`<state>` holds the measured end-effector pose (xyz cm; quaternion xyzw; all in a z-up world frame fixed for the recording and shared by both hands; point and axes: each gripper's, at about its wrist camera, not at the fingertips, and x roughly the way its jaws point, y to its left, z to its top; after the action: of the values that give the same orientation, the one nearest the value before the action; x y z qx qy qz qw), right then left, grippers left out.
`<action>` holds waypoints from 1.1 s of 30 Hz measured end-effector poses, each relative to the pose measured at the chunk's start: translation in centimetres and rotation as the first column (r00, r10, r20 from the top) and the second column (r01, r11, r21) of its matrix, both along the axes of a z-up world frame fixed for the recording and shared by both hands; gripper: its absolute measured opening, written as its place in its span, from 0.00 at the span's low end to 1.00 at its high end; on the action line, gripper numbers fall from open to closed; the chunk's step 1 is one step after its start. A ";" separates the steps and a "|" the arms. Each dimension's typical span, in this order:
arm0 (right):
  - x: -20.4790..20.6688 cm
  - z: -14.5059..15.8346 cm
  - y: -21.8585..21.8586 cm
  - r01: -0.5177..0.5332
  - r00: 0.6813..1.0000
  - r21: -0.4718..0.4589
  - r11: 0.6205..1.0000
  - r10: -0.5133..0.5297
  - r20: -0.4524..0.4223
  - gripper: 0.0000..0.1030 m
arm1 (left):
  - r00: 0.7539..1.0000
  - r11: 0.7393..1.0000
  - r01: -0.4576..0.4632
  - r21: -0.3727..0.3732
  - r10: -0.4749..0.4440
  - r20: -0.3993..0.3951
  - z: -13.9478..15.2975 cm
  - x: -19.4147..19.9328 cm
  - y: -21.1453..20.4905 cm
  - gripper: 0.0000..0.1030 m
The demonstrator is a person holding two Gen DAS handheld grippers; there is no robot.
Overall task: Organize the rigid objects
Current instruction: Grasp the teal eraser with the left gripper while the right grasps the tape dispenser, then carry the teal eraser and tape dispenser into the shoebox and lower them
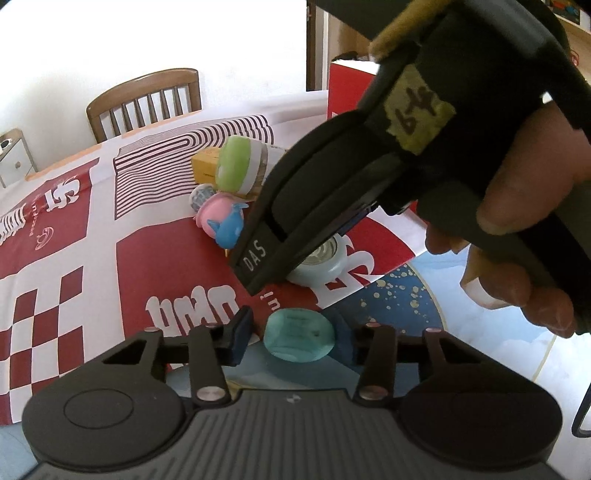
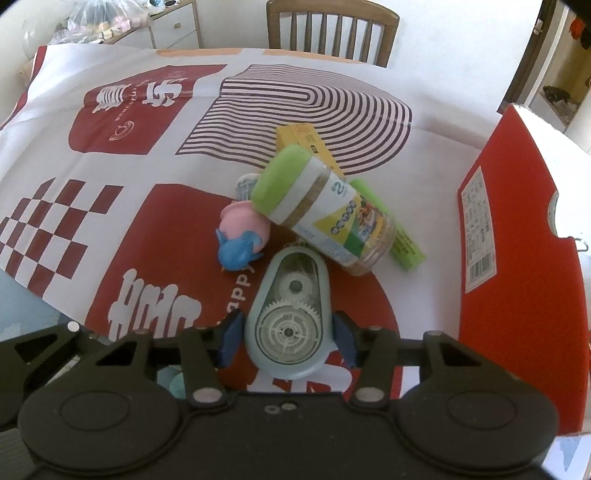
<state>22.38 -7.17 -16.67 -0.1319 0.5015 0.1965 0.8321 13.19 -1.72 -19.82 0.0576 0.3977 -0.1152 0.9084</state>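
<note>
The right gripper (image 2: 286,341) has its blue-padded fingers spread on either side of one pale blue oval correction-tape dispenser (image 2: 286,321) with white gears showing through its clear face; the pads stand just beside its sides, and I cannot tell whether they touch. The dispenser lies flat on the red-and-white printed cloth (image 2: 122,206).

The left gripper (image 1: 291,338) is also spread, with one teal rounded soft block (image 1: 299,339) between its fingers; its right side lies against the right pad, while the left pad stands apart.

Just beyond the dispenser lies a small heap, counted: one clear plastic jar with a lime-green lid (image 2: 317,208) lying on its side, one yellow cardboard box (image 2: 304,138) behind it, one green rectangular packet (image 2: 397,236) partly under the jar, one pink-and-blue toy figure (image 2: 242,236) touching the lid, and one pale blue-white ball (image 2: 245,186) half hidden behind the figure.

One red cardboard box (image 2: 517,236) stands at the right edge. One wooden slatted chair (image 2: 332,29) stands at the far side.
</note>
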 end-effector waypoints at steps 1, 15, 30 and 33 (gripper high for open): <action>0.0 0.0 0.0 0.000 1.000 0.000 1.000 0.000 -0.001 0.50 | 1.000 1.000 0.004 0.002 -0.004 0.000 0.0 -0.1 -0.1 0.39; -1.6 1.6 -1.7 0.014 0.999 0.067 0.998 -0.011 -0.033 0.49 | 0.994 0.995 -0.042 -0.085 0.033 -0.103 0.6 -0.1 2.1 0.37; -6.2 5.9 -4.8 0.054 0.999 0.161 0.985 -0.054 -0.005 0.49 | 0.992 0.987 -0.112 -0.115 0.103 -0.079 4.1 -1.3 3.0 0.37; -6.9 7.4 -5.3 0.052 0.998 0.173 0.983 -0.056 0.018 0.49 | 0.990 0.981 -0.126 -0.145 0.115 -0.082 5.4 -1.3 3.1 0.37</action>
<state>15.48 -12.52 -9.26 -0.0478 0.4764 0.2152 0.8511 11.86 1.38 -14.42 -0.0392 0.4238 -0.0917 0.9003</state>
